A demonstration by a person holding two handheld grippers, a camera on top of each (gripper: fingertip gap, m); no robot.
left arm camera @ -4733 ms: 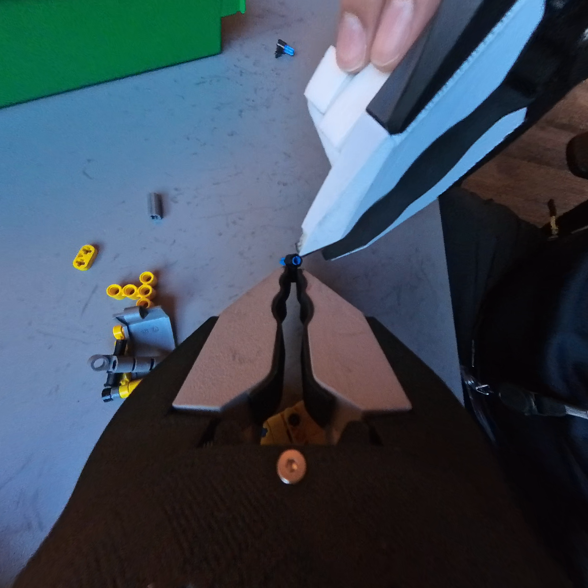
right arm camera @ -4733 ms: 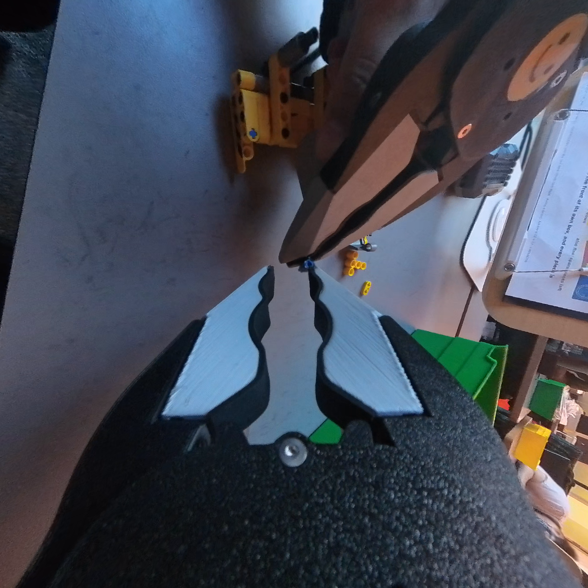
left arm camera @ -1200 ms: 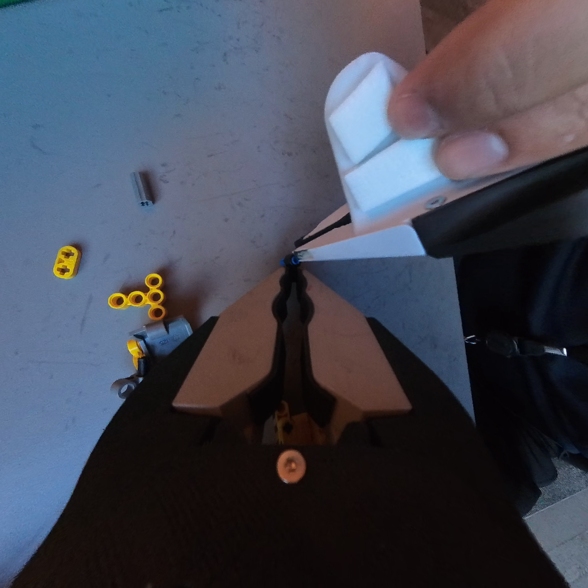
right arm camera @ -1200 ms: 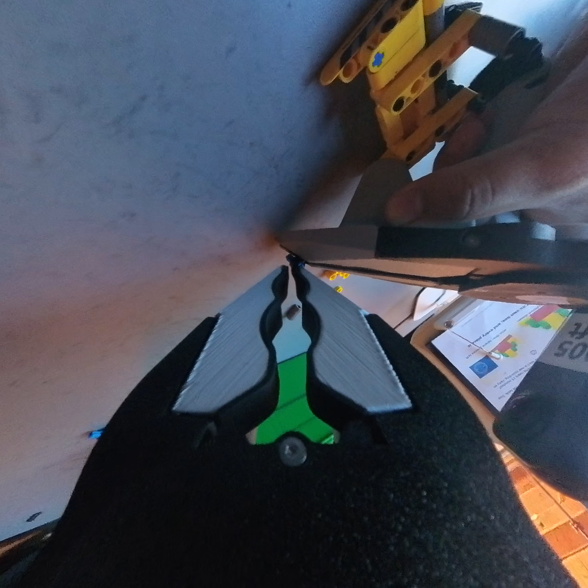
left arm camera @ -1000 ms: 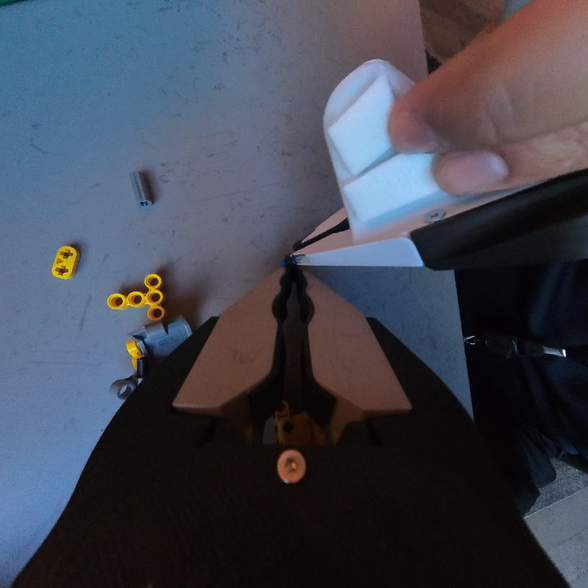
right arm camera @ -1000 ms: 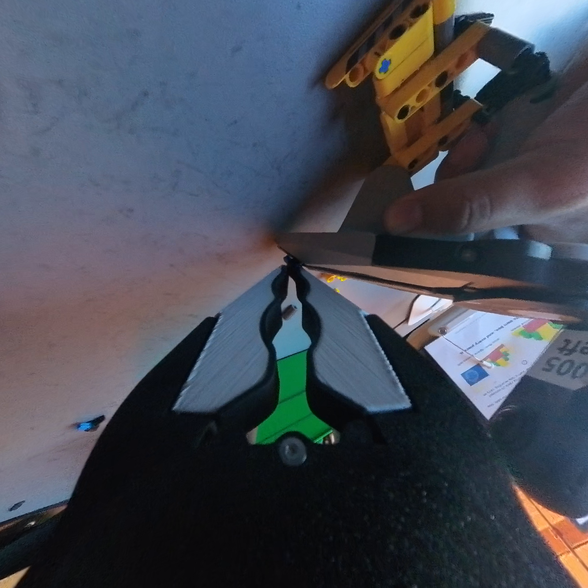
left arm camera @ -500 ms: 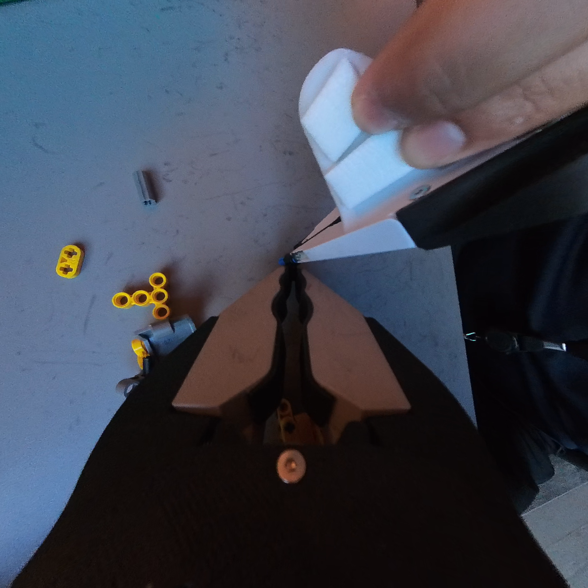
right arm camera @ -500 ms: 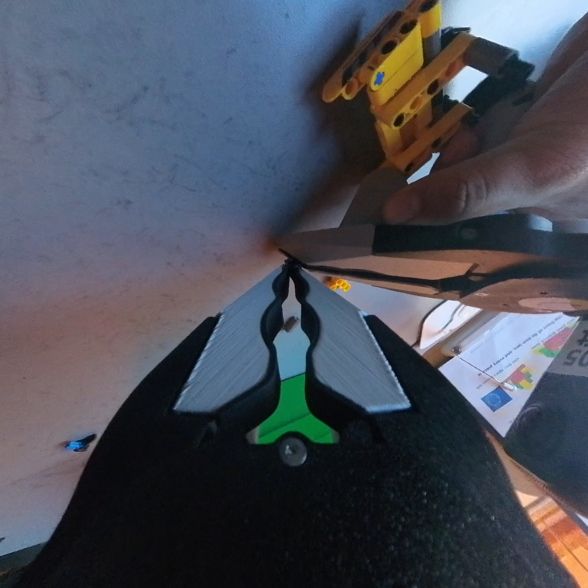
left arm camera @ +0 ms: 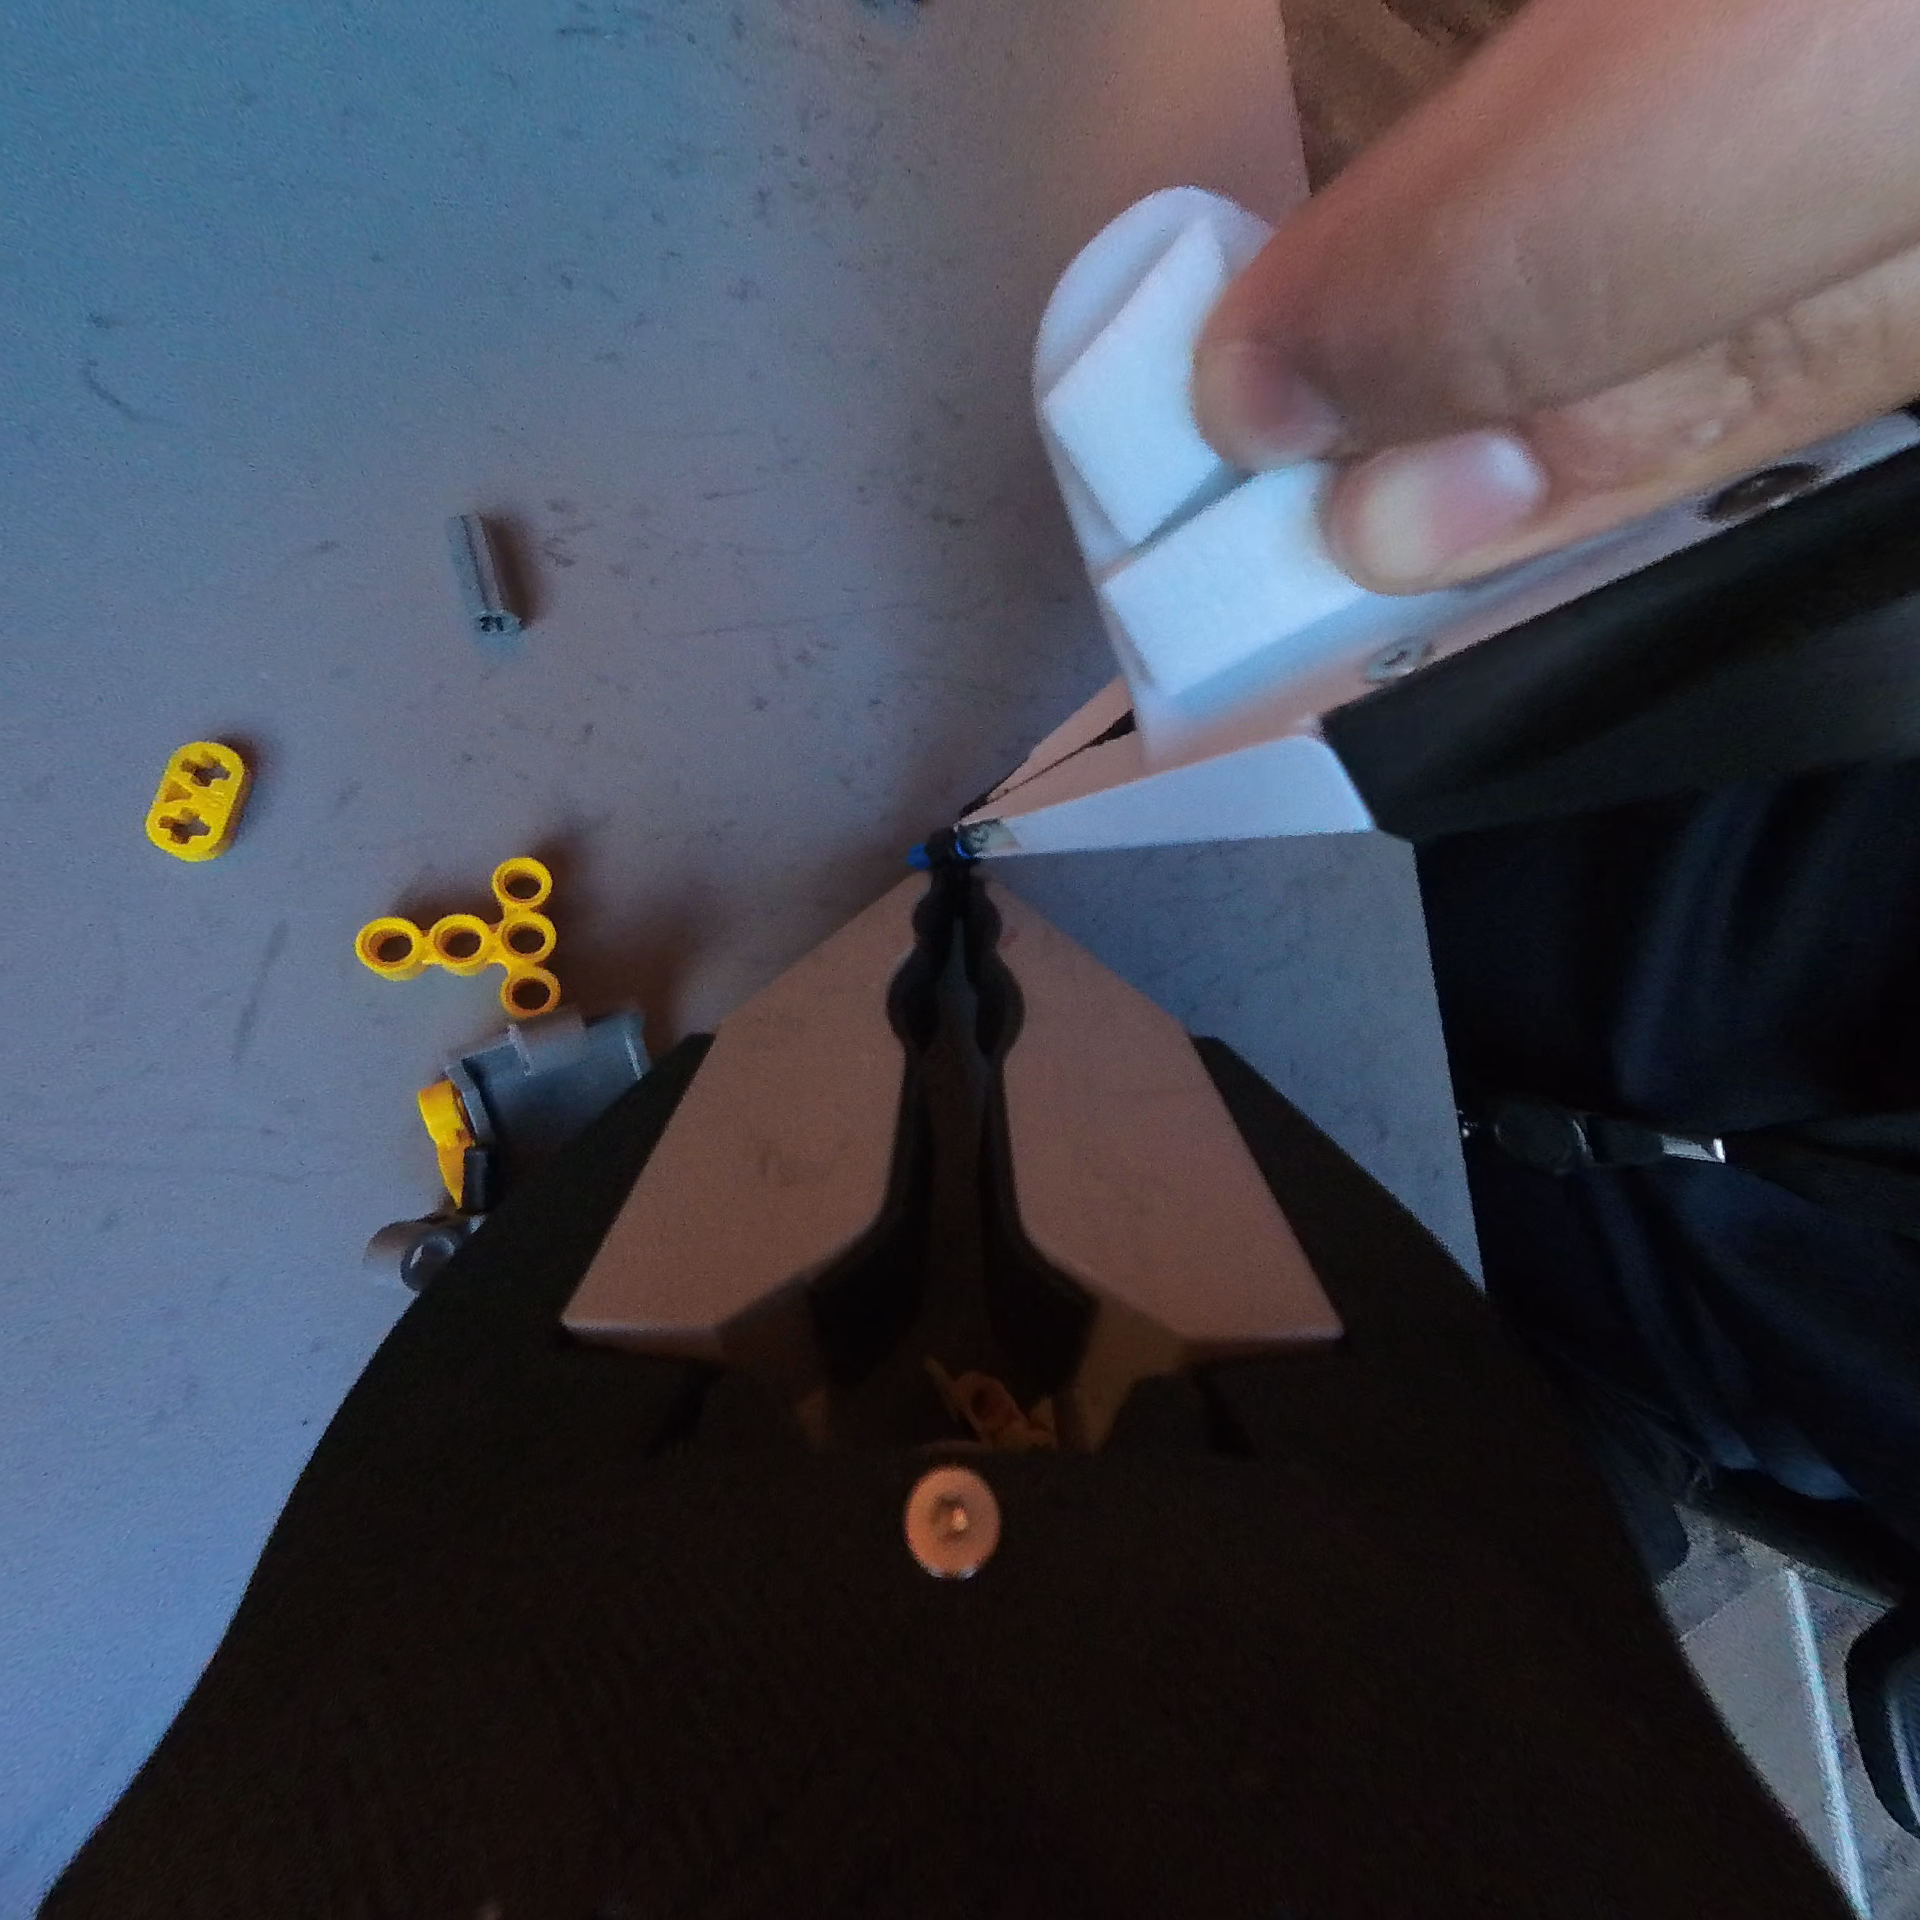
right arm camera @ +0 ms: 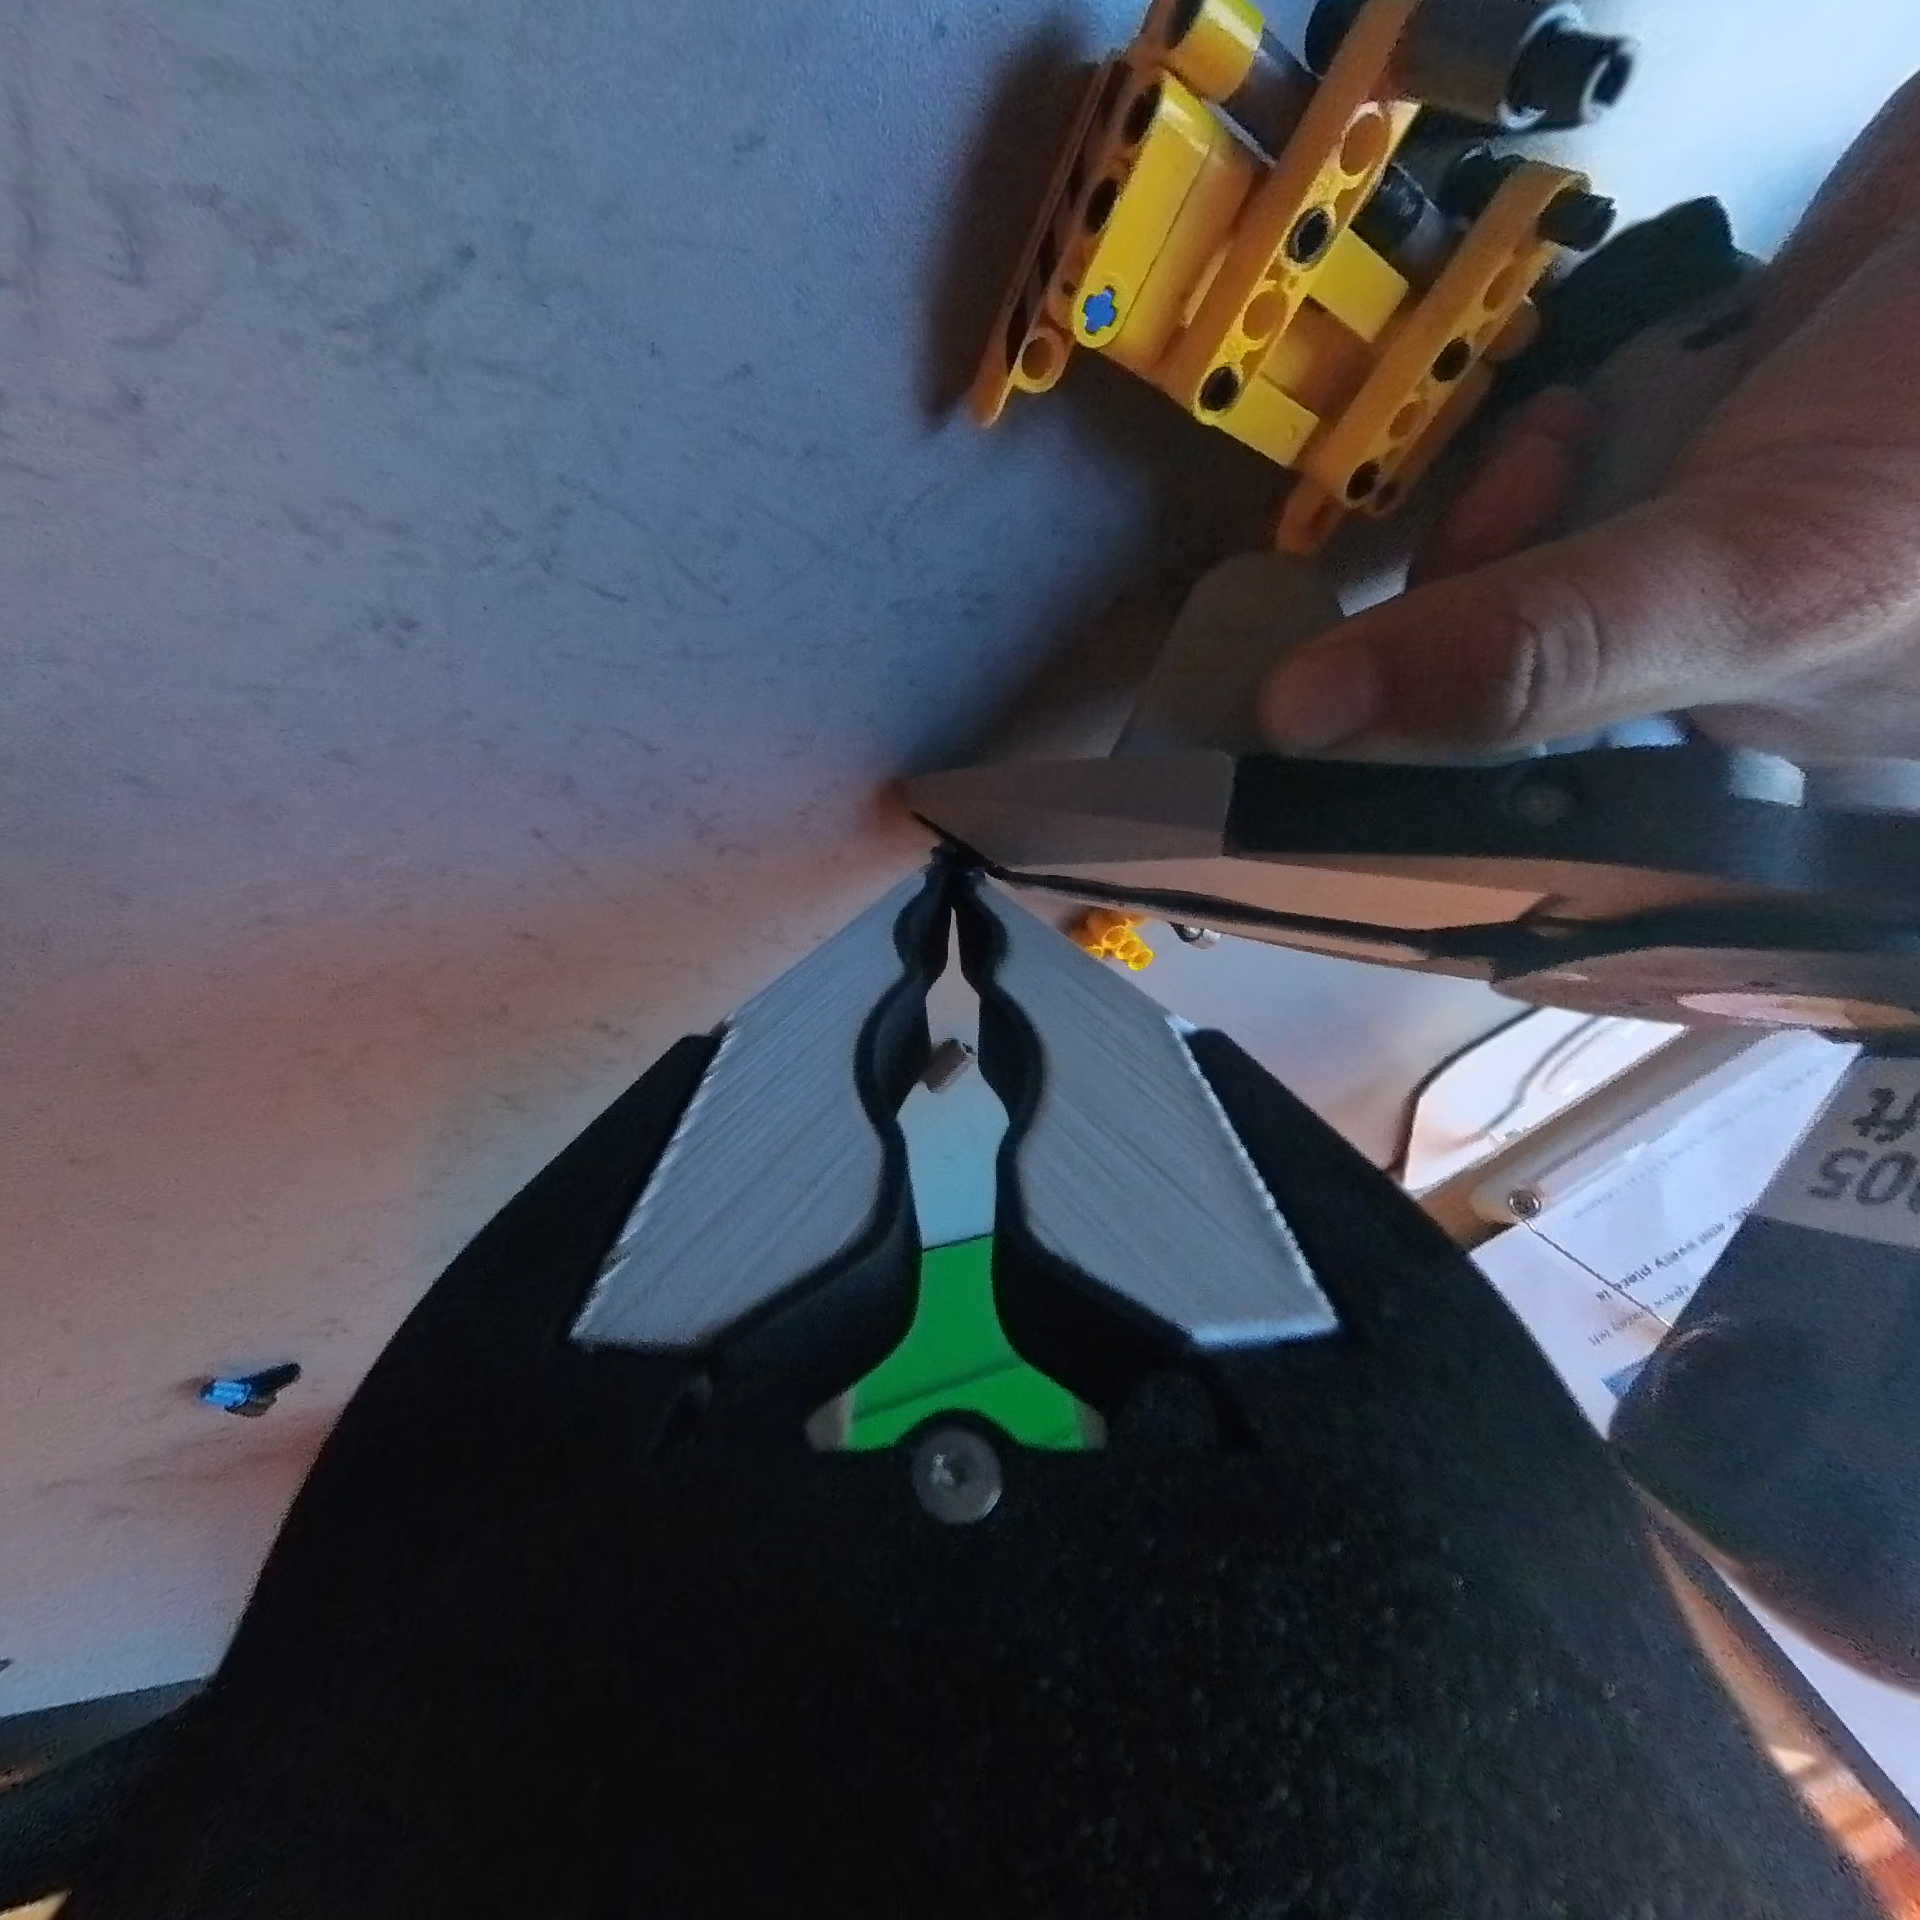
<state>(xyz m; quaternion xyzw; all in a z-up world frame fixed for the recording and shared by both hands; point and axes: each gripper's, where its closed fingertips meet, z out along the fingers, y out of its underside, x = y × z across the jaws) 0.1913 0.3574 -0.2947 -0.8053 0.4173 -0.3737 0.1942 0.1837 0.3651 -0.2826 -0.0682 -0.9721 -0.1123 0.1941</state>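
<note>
At the centre of the left wrist view, my left tool (left arm camera: pixel 948 868) pinches a small blue-and-black pin (left arm camera: pixel 935 852) lying crosswise, left-right, while my right tool (right arm camera: pixel 951 883), tips nearly touching, grips its right end.

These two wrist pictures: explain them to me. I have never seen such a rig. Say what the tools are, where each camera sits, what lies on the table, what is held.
A person holds two hand tools, each a two-finger gripper with a camera looking along its fingers. The left gripper, tan fingers, is shut on a small blue and black pin. The right gripper, silver fingers, meets it tip to tip and looks shut on the same pin, though the pin is hard to see there. A hand grips the right tool. On the grey table lie a yellow T-shaped piece, a small yellow link, a grey sleeve, a yellow brick assembly and another blue pin.
</note>
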